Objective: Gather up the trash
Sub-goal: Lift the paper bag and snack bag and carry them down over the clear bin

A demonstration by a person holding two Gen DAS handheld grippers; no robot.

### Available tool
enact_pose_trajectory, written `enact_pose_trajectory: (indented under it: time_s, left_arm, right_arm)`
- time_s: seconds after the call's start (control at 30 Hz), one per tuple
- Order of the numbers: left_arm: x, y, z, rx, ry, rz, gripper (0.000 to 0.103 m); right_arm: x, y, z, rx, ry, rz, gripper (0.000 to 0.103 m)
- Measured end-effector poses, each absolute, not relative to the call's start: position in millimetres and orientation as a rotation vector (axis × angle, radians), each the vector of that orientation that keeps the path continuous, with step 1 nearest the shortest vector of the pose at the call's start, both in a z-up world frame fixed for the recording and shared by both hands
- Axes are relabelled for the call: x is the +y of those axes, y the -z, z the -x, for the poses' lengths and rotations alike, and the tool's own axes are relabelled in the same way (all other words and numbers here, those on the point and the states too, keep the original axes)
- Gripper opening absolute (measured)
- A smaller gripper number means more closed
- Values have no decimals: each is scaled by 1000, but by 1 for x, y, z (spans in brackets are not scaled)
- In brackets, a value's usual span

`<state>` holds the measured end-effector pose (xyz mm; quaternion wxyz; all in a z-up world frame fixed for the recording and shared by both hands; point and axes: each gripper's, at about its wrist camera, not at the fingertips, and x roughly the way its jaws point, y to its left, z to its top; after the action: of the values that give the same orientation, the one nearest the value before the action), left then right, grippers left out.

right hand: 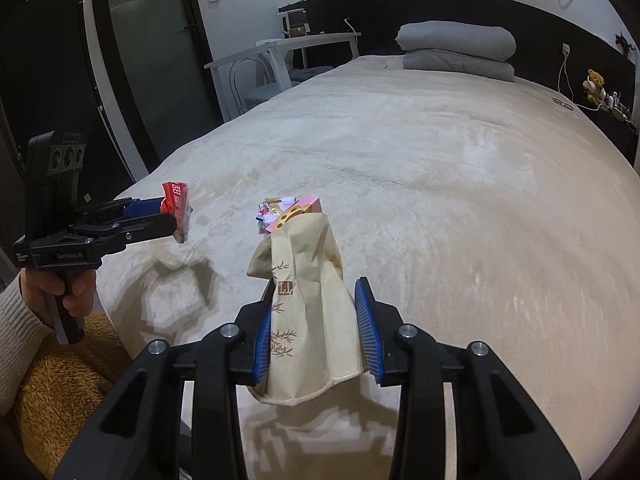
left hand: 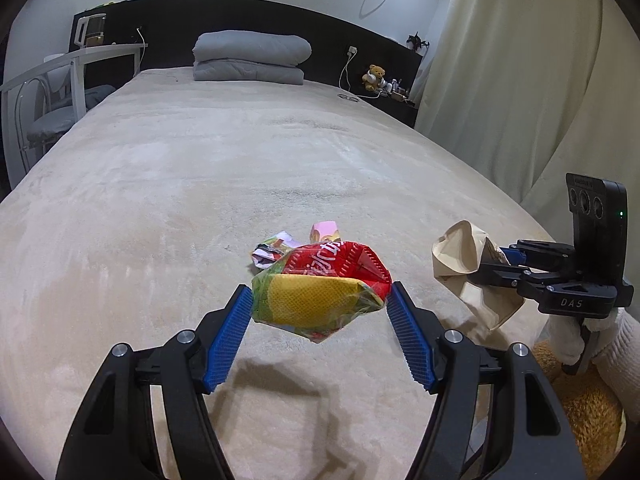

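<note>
My left gripper [left hand: 320,300] is shut on a crumpled red and yellow snack bag [left hand: 320,290] and holds it above the bed; it also shows in the right wrist view [right hand: 178,216]. My right gripper [right hand: 314,296] is shut on a beige paper bag [right hand: 308,312], also lifted off the bed, and shows in the left wrist view [left hand: 468,268]. On the bed behind them lie a pink carton [right hand: 298,212] and a crumpled colourful wrapper [left hand: 272,250].
The wide beige bed [left hand: 240,160] stretches ahead, with a folded grey duvet [left hand: 250,56] at the black headboard. A white desk and chair [left hand: 52,92] stand left, curtains [left hand: 520,80] right, a teddy bear [left hand: 374,76] on the nightstand.
</note>
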<state>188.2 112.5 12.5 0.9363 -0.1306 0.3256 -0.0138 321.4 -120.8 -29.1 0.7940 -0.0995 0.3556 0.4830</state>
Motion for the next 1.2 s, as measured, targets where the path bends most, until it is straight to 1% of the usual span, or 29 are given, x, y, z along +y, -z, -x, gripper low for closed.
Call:
enact_pose_trajectory:
  time_s: [0.23, 0.7, 1.2]
  left_arm:
    - [92, -18, -166, 623, 39, 293, 68]
    - [37, -15, -122, 589, 97, 280, 68]
    - [9, -7, -59, 571, 82, 316, 68]
  right_arm:
    - [-149, 21, -296, 753, -1021, 130, 38]
    - [-182, 21, -250, 753, -1028, 71, 38]
    - [-212, 36, -208, 819, -1010, 6, 38]
